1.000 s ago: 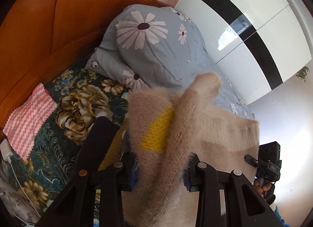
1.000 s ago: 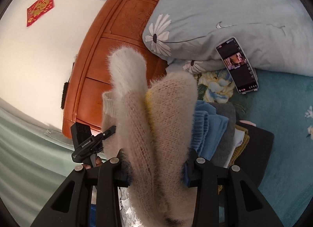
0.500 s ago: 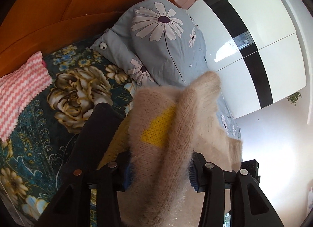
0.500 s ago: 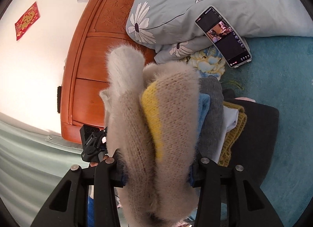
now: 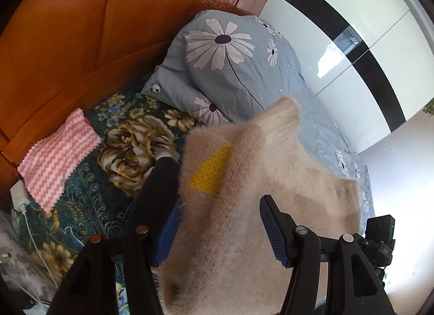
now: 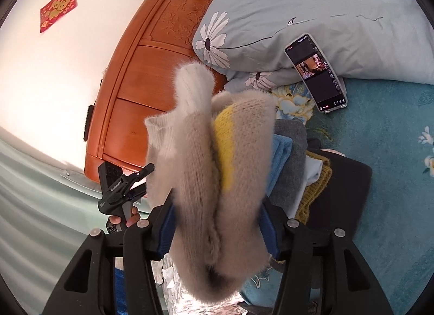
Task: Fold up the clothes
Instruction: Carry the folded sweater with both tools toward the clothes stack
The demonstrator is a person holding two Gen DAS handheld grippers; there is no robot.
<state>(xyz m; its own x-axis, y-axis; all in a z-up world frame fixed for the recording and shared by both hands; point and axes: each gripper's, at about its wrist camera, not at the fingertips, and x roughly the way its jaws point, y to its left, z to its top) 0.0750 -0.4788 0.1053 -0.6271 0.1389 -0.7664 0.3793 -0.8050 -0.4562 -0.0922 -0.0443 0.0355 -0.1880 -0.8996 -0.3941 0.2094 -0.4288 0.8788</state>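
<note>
While the right gripper [image 6: 217, 231] has its blue-padded fingers [image 6: 267, 229] pressed into both sides of a bunched beige sweater [image 6: 206, 157], the left gripper [image 5: 219, 231] stands with its fingers [image 5: 272, 231] spread wider around the same sweater [image 5: 244, 206]; the inner pad shows clear of the knit there, so whether the left one truly grips the cloth cannot be told. In the right wrist view the sweater runs lengthwise away from the fingers, folded into thick rolls, with a yellow patch [image 6: 226, 146] along one fold and a pale fluffy cuff [image 6: 194, 81] at the far tip, pointing toward the wooden headboard [image 6: 152, 70]. In the left wrist view the knit spreads broader and flatter, its long axis again leading forward to a cuff tip near the flowered pillow [image 5: 230, 65].

Just beside the sweater, to its right in the right wrist view, lies a stack of folded clothes [image 6: 298, 157] in blue, grey, white, mustard and black on the bed [image 6: 393, 165]. A phone [image 6: 316, 72] leans against the pillow beyond the stack. On the other side, the floral bed cover [image 5: 130, 152] carries a pink zigzag cloth [image 5: 57, 157] near the headboard and a white charger [image 5: 19, 198] at the bed's edge. Open teal bedding stretches to the right of the stack.
</note>
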